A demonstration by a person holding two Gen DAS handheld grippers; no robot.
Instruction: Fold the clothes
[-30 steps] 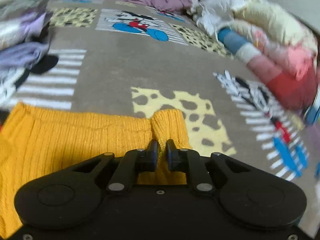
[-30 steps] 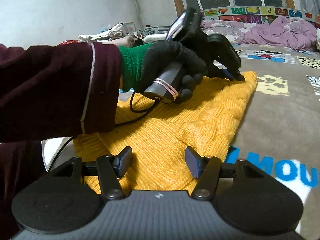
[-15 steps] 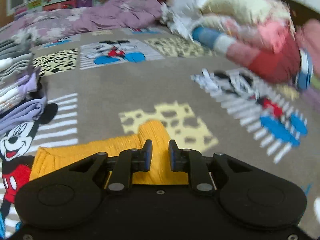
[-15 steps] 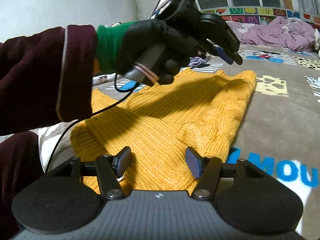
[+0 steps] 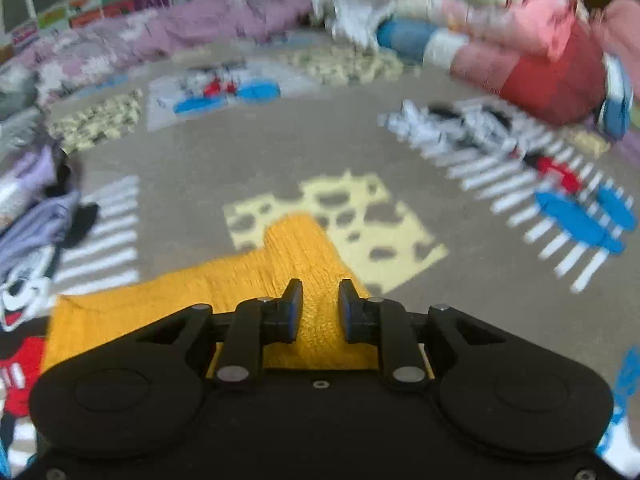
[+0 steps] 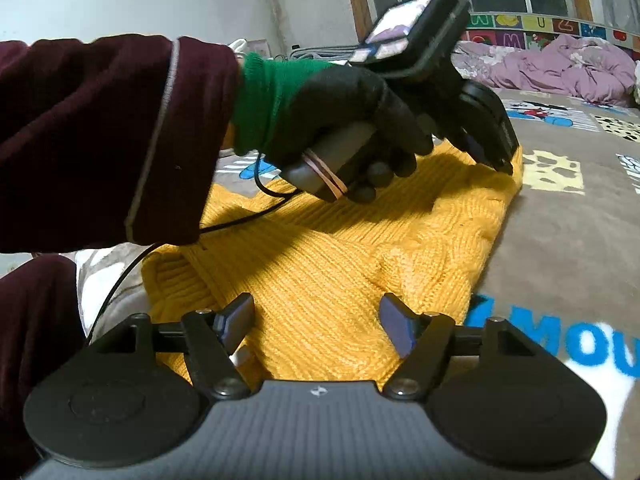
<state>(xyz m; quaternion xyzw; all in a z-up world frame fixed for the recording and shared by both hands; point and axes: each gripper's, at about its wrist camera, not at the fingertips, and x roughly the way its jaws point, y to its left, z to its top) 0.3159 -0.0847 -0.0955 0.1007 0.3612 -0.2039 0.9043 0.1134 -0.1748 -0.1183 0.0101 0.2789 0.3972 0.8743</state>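
Yellow sweater [image 6: 340, 256] spread flat on a patterned blanket [image 6: 560, 216].

The sweater lies centred on the blanket, near edge below the right gripper [image 6: 316, 326], whose jaws stand wide apart above the knit. At the far right corner, the left gripper [image 5: 318, 308], held in a gloved hand [image 6: 352, 120], points down at the knit, jaws slightly apart, gripping nothing.
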